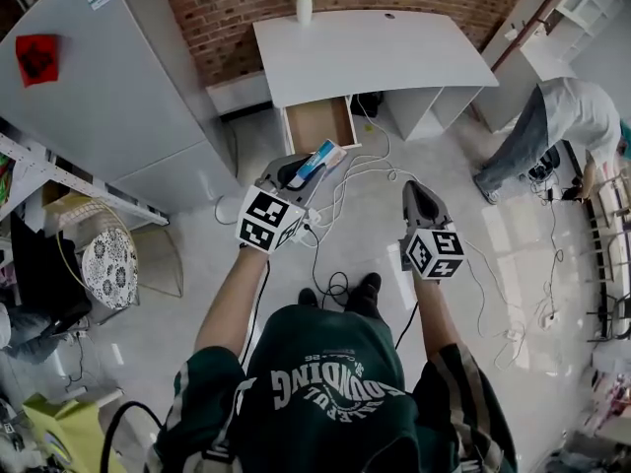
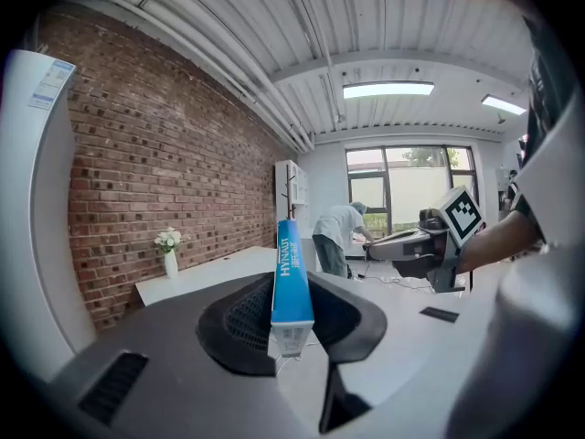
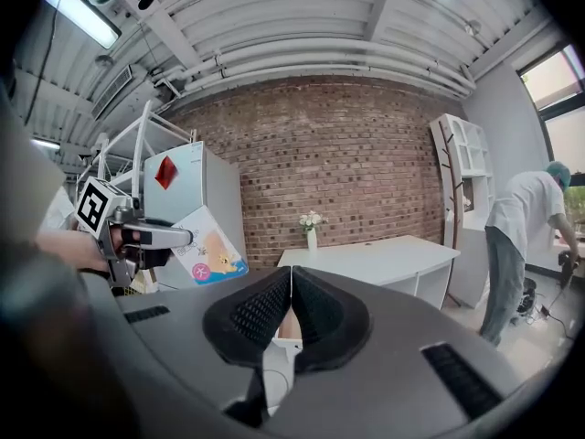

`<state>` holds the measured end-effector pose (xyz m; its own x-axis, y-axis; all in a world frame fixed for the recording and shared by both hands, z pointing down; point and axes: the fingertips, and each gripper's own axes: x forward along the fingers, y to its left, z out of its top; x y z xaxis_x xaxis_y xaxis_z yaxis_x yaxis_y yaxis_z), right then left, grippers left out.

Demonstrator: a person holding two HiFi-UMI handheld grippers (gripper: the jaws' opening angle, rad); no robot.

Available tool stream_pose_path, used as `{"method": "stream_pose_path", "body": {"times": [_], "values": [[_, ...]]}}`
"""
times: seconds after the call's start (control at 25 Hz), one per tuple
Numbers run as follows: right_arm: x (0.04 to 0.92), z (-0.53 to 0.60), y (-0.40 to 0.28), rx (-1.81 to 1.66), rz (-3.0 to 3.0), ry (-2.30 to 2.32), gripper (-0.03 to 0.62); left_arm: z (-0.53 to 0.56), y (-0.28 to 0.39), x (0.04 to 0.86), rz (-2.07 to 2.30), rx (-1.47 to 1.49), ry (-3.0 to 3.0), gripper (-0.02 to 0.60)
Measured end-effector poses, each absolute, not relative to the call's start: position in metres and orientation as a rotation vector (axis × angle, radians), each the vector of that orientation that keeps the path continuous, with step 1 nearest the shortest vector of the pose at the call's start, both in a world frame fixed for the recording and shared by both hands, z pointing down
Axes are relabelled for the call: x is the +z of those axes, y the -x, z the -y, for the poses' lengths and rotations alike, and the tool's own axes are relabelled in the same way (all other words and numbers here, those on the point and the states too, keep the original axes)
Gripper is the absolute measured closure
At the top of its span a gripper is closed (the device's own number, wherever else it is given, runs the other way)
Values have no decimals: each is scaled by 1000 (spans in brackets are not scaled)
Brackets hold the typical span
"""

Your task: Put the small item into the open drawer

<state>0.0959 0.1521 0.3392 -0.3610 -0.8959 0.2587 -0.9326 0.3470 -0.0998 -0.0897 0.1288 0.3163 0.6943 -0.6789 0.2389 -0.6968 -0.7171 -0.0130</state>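
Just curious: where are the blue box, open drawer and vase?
blue box [image 2: 291, 277], left gripper view, its blue printed side.
open drawer [image 1: 317, 121], head view, its brown inside bottom.
vase [image 1: 304, 9], head view, its white body.

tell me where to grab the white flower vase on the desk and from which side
Grip the white vase across its slim body, below the flowers, jaws level, coming from the front of the desk. It stands upright at the back edge with the brick wall behind and blooms over its mouth, so top and rear approaches look blocked.
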Motion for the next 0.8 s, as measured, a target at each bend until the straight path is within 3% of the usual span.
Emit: {"method": "stream_pose_path", "body": {"times": [0.8], "values": [[347,-154,-75,342,2434,-1653,569,-128,106,325,1143,333,-2808,492]]}}
